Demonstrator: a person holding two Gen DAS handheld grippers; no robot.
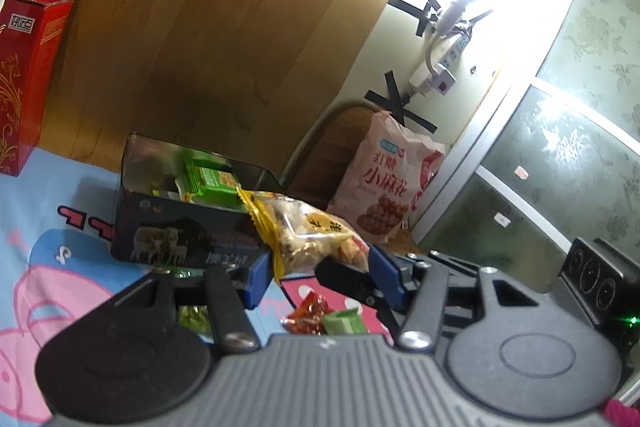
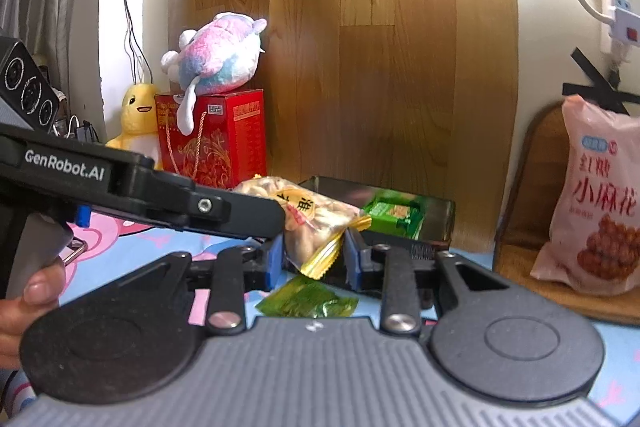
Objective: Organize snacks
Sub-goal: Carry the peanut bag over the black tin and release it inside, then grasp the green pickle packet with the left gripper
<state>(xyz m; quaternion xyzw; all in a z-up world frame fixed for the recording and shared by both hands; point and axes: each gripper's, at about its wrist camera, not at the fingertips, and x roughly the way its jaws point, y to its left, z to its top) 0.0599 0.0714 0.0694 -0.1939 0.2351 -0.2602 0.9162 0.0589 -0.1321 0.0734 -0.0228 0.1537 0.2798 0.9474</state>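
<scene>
Snacks around the tin box

A wrapped snack packet (image 2: 316, 227) sits between both grippers' fingers, in front of the tin box (image 2: 432, 223) — a small packet (image 2: 394, 213) lies inside; right of it, a large bag (image 2: 596, 203) stands on a chair (image 2: 516, 219).

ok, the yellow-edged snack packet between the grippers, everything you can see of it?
The snack packet is a clear plastic wrapper with crimped yellow-gold end seals and a yellow label with dark characters; pale, lumpy pieces show through. It is sealed, held tilted above the cartoon bedsheet, in front of the dark open box. Both grippers appear shut on it: the left gripper pinches one end, and the right gripper clamps the other, its blue fingers pressing the wrapper. Nothing else visibly touches it.
</scene>
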